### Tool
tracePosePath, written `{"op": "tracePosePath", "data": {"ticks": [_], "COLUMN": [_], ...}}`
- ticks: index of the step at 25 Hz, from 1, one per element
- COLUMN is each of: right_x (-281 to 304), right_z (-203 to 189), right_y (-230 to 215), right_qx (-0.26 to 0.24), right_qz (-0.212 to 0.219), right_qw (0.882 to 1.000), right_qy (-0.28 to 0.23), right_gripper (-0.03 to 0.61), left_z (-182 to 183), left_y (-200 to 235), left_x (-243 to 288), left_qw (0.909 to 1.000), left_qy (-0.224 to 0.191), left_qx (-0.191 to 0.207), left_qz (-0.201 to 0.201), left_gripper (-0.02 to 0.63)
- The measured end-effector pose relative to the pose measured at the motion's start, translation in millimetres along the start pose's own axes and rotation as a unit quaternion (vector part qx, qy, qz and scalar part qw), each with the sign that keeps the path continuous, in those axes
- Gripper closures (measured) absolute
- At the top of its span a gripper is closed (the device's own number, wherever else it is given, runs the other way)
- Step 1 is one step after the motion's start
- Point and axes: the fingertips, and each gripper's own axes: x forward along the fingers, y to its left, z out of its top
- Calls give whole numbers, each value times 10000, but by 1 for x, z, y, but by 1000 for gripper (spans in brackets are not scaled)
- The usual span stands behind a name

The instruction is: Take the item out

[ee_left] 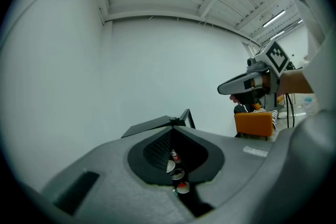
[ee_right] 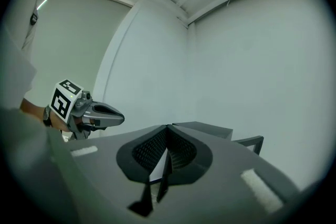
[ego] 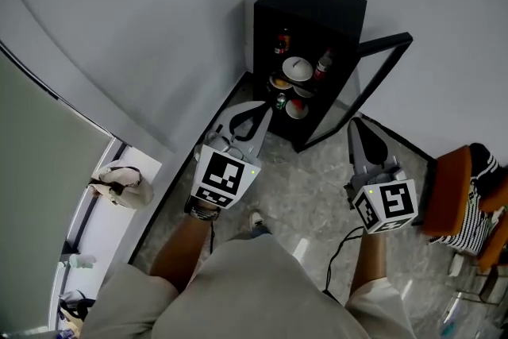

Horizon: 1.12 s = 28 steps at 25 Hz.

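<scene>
A black cabinet (ego: 317, 8) stands against the wall with its glass door (ego: 373, 83) swung open to the right. On its shelves I see a white bowl (ego: 298, 69), two bottles (ego: 282, 40), plates and a small green can (ego: 280, 101). My left gripper (ego: 264, 109) is shut and empty, with its tips just in front of the lower shelves. Between its fingers the left gripper view shows the bowl (ee_left: 170, 166) and a plate (ee_left: 182, 187). My right gripper (ego: 355, 123) is shut and empty, beside the open door's lower edge. Its own view shows its tips (ee_right: 167, 127) meeting before the cabinet (ee_right: 205, 128).
An orange chair (ego: 448, 190) with a striped cloth on it stands to the right. A low white ledge with a pale bag (ego: 119, 185) runs along the left. A black cable (ego: 337, 250) trails on the stone floor by the person's legs.
</scene>
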Motion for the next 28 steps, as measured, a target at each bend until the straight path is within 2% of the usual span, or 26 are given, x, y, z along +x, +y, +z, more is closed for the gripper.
{"op": "tracePosePath", "data": {"ticks": [6,13,22,28], "right_x": [56,98,139,180], "right_z": [-18,-37,-75,-101], "right_y": [-12,-15,-25,-31], "right_qx": [-301,-448,-539,-511], "right_qz": [76,90,210,554], "right_qw": [9992,9977,9943,9921], "right_qy": [240,501,898,1002], "right_gripper": [571,571,571,571], "left_z": [-17,-35,-70,-94], "left_y": [40,67,80,93], "left_x": [24,39,52,73], "left_qw": [9998,9993,9971,9941], "left_qy": [155,291,595,813], "left_qx": [-36,-74,-299,-412], "left_qz": [156,230,381,583], "left_gripper": [609,609,609,609]}}
